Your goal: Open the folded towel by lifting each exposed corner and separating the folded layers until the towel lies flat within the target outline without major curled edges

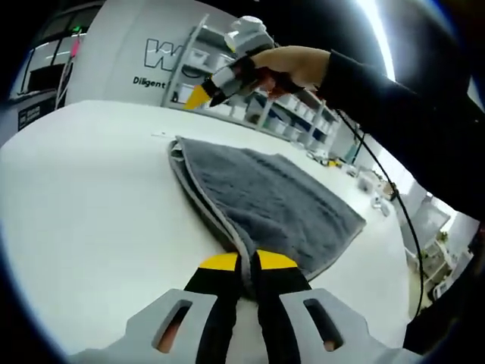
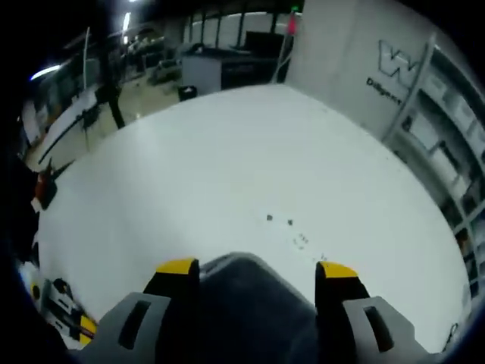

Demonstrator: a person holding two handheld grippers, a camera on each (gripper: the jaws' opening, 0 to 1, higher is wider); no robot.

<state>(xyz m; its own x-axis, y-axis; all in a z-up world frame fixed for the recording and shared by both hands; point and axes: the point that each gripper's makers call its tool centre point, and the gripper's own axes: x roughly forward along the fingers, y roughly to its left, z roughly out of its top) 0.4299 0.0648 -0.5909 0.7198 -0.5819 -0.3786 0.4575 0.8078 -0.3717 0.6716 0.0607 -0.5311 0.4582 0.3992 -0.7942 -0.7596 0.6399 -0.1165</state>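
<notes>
Left hand-held gripper point(image 1: 248, 262): rises from the bottom centre of the left gripper view, yellow-tipped jaws nearly together, clamped on the towel point(image 1: 265, 199) edge. Right hand-held gripper point(image 2: 258, 269): bottom centre of the right gripper view, jaws spread wide, grey cloth between them, no visible contact. In the left gripper view it also shows top centre, held in the person's hand point(image 1: 297, 66), dark sleeve point(image 1: 402, 114) running to the right edge, yellow tip pointing left.

The towel point(image 1: 265, 201) lies on the table point(image 1: 91, 197). At the towel's near corner sits the left gripper point(image 1: 248, 262); above its far edge, the right gripper point(image 1: 198, 96); behind it, shelves point(image 1: 250, 98).
</notes>
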